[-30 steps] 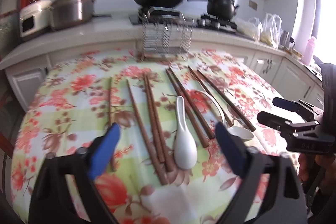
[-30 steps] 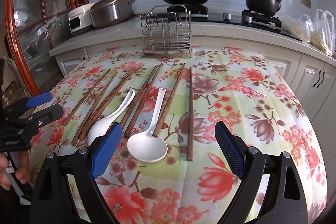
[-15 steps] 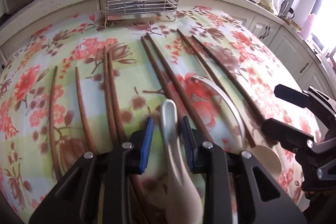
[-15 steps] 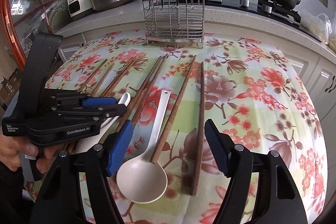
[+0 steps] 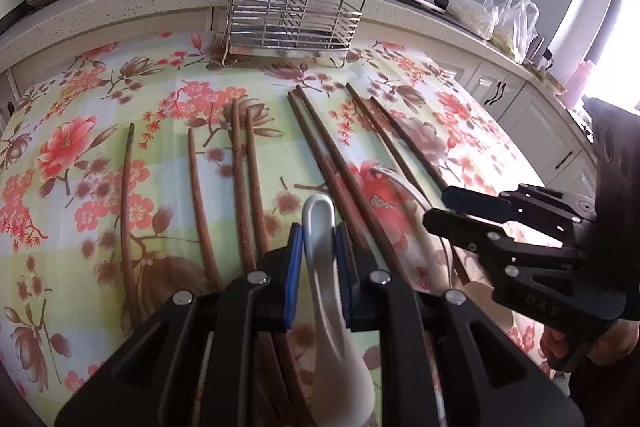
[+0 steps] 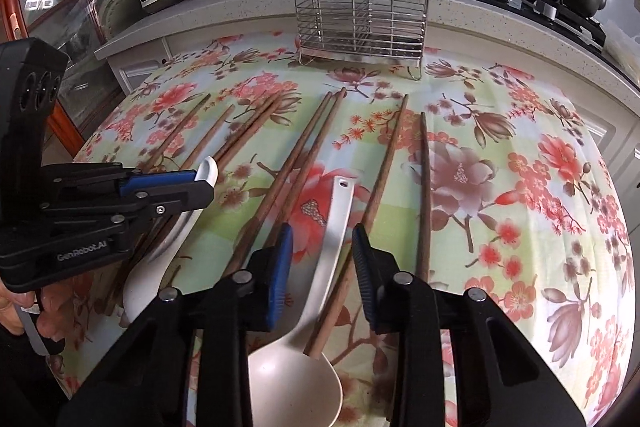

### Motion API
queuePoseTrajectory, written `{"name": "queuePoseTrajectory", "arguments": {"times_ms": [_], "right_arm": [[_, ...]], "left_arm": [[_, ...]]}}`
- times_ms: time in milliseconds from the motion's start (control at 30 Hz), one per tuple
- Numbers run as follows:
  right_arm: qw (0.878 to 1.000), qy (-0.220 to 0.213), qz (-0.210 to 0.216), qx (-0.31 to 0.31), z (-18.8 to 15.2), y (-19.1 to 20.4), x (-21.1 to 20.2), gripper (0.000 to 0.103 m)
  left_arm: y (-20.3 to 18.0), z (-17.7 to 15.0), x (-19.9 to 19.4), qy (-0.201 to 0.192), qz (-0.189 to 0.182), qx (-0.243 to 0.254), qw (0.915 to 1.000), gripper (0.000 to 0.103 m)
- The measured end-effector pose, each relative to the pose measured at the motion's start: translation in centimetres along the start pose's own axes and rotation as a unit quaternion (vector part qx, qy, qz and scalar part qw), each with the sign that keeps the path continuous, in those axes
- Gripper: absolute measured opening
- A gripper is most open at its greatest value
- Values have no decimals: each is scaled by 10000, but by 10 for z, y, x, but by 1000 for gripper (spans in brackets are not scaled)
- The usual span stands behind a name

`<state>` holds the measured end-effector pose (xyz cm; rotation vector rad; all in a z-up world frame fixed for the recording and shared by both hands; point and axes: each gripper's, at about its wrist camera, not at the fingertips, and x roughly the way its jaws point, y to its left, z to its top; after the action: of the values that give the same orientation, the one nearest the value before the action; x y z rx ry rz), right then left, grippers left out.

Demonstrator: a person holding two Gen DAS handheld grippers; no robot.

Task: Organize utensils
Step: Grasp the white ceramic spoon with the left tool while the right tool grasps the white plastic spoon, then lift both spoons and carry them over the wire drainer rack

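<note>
Left gripper [image 5: 318, 243]: tilted steeply down over the floral table [image 5: 80, 187]; its jaws have just been closing and its blue pads [image 5: 294, 259] now press both sides of the white spoon's [image 5: 320, 247] handle.
Right gripper [image 6: 322, 251]: tilted down over the same table, just right of the left one; jaws have just been closing, with the cream spoon's [image 6: 338, 227] handle between the pads, gaps visible on both sides.
Hand [image 6: 24, 311]: fingers wrapped under the left gripper's body.
</note>
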<state>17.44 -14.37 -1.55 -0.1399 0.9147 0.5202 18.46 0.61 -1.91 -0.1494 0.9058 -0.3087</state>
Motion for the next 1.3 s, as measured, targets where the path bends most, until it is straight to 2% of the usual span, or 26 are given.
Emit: {"name": "queuePoseTrajectory", "arguments": {"times_ms": [67, 367, 467, 633, 800, 1000, 1300], "right_arm": [[9999, 86, -45, -33, 1, 2, 5, 24], [9989, 387, -238, -65, -1, 3, 21, 23], [9988, 401, -272, -101, -2, 4, 24, 15], [9998, 130, -137, 58, -1, 1, 3, 8], [9994, -133, 101, 288, 3, -4, -23, 7], [9982, -498, 230, 222, 17, -2, -52, 6], [9954, -942, 112, 136, 54, -8, -81, 6]], "left_arm": [[0, 0, -3, -59, -57, -10, 10000, 16], [3, -4, -3, -125, -230, -23, 9997, 16], [4, -5, -3, -127, -264, -33, 9996, 16], [2, -4, -17, -225, -339, -83, 9991, 16], [-5, 3, -42, -439, -322, -79, 9985, 16], [-15, 17, -63, -659, -242, -2, 9975, 16], [-31, 52, -80, -920, -151, 231, 9954, 16]]}}
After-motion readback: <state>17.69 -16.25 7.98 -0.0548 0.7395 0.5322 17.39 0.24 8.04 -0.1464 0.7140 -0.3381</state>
